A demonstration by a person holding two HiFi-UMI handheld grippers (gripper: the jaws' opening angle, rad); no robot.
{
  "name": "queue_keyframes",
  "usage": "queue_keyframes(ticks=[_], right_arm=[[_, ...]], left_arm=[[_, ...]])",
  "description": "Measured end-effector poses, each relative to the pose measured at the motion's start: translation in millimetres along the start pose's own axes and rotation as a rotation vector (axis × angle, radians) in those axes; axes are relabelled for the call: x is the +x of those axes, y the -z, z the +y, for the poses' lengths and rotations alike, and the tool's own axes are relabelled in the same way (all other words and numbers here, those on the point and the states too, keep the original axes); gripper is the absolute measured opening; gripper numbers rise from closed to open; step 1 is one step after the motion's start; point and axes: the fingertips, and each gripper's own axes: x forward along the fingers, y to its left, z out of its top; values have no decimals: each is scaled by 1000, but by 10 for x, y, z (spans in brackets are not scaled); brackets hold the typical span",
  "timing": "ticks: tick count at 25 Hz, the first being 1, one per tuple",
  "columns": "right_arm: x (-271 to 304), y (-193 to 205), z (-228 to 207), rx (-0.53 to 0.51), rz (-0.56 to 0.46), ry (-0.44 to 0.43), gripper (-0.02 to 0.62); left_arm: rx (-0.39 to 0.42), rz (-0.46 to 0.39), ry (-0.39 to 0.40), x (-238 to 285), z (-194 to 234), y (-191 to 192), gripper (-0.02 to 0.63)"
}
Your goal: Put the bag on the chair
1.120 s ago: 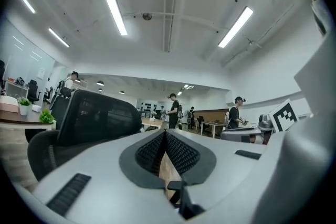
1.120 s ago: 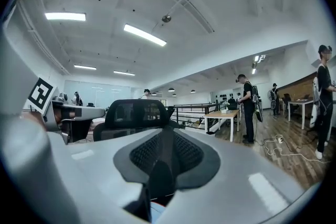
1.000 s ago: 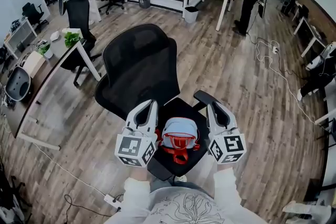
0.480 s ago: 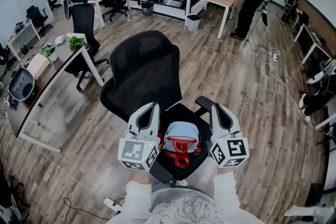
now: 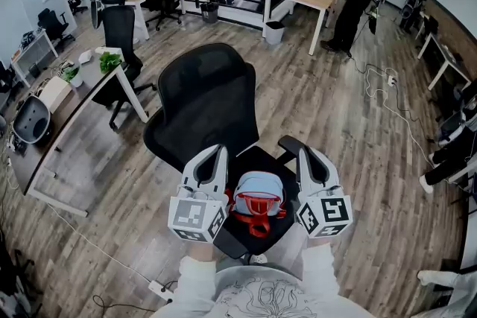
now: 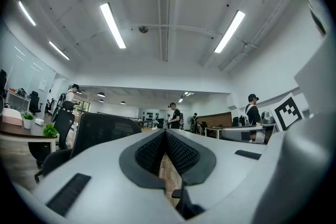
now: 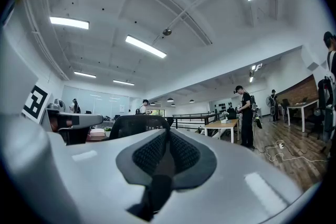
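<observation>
We judge the placing step to be as good as done. In the lower middle of the head view the bag (image 5: 257, 194), pale blue with red straps (image 5: 257, 218) trailing toward the bottom of the frame, lies on the seat (image 5: 262, 159) of the black chair (image 5: 205, 100), roughly at the seat's middle and upright enough to look settled. The left gripper (image 5: 217, 152) stands just to the left of the bag in the picture and the right gripper (image 5: 305, 153) just to its right, both pointing up the frame toward the chair's back. From above we cannot tell whether their sides brush the bag, though neither has hold of it. In the left gripper view the ribbed black pads (image 6: 151, 152) meet along one line with nothing between them, and only the room shows beyond. In the right gripper view the pads (image 7: 149, 152) are likewise pressed together and empty, so both sets of fingers are fully closed on nothing. What remains, as we read it, is only to draw both grippers back toward the lower edge of the frame. They should keep clear of the red straps so that the bag is not dragged off the seat.
</observation>
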Motion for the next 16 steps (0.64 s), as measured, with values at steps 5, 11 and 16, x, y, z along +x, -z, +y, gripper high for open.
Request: queue_keyframes(ticks=[5,11,16], right_arm=[[16,21,53,-1,4,-5,34],[10,16,54,-4,0,3,34],[-5,-5,40,-7,-2,9,34]], left_arm=[[-3,0,8,-10,23,21,6],[16,6,14,1,5,35,6],[23,5,13,-8,9,7,6]])
